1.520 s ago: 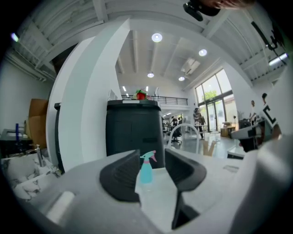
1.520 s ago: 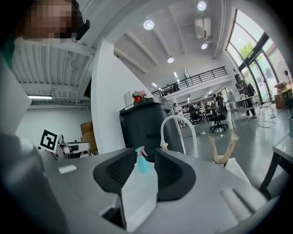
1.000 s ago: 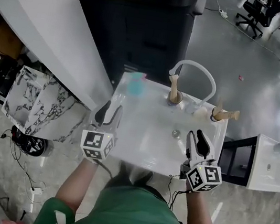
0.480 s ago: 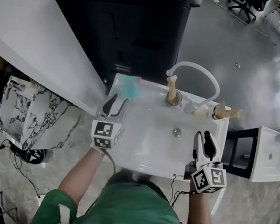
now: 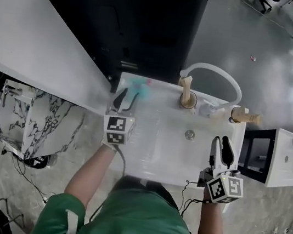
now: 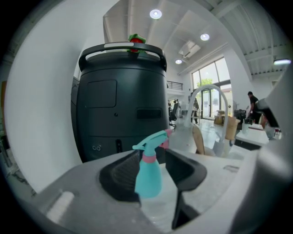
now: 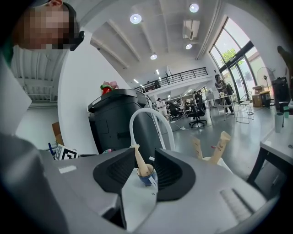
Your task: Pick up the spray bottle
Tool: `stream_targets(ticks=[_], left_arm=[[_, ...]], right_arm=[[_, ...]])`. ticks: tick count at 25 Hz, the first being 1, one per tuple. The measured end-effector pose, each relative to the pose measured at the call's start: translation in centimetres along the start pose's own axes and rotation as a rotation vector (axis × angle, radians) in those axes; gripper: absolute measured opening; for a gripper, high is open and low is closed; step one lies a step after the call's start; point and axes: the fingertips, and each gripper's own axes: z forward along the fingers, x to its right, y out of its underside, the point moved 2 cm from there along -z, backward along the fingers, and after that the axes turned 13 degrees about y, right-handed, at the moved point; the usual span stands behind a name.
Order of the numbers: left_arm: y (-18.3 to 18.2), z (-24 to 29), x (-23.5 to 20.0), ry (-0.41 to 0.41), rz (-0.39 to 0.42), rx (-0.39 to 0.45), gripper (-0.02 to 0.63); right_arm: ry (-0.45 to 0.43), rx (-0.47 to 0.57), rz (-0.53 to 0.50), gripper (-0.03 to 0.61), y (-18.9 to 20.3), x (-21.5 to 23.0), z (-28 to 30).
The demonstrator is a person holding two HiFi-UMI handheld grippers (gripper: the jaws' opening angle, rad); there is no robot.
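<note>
The teal spray bottle with a pink collar stands upright at the far left corner of the white basin top. My left gripper reaches up to it, and its jaws are opening. In the left gripper view the bottle shows in the gap of the left gripper, level with the black pads, which do not press on it. My right gripper hovers open over the basin's near right part with nothing between its jaws. In its own view the right gripper faces a blue cup.
A white curved hose arches over the basin's far edge between two wooden handles. A drain sits mid-basin. A tall black machine stands behind, a white wall to the left, a small white stand to the right.
My left gripper has moved forward and down to the spray bottle, which now shows in its gap. The right gripper has shifted a little forward over the basin.
</note>
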Motion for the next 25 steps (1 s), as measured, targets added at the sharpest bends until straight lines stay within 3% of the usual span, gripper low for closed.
stream_targets(ticks=[14,25], left_arm=[[2.3,4.6,-2.4,0.008,-0.081,-0.013,0.224],[2.2,6.7,-3.4,-0.024,-0.101,0.017,0.224]], right_arm=[[0.081,-0.046,0.012,0.133,1.8,0.9,0.8],[0.074,-0.052,-0.006,0.132,1.9,0.8,0.1]])
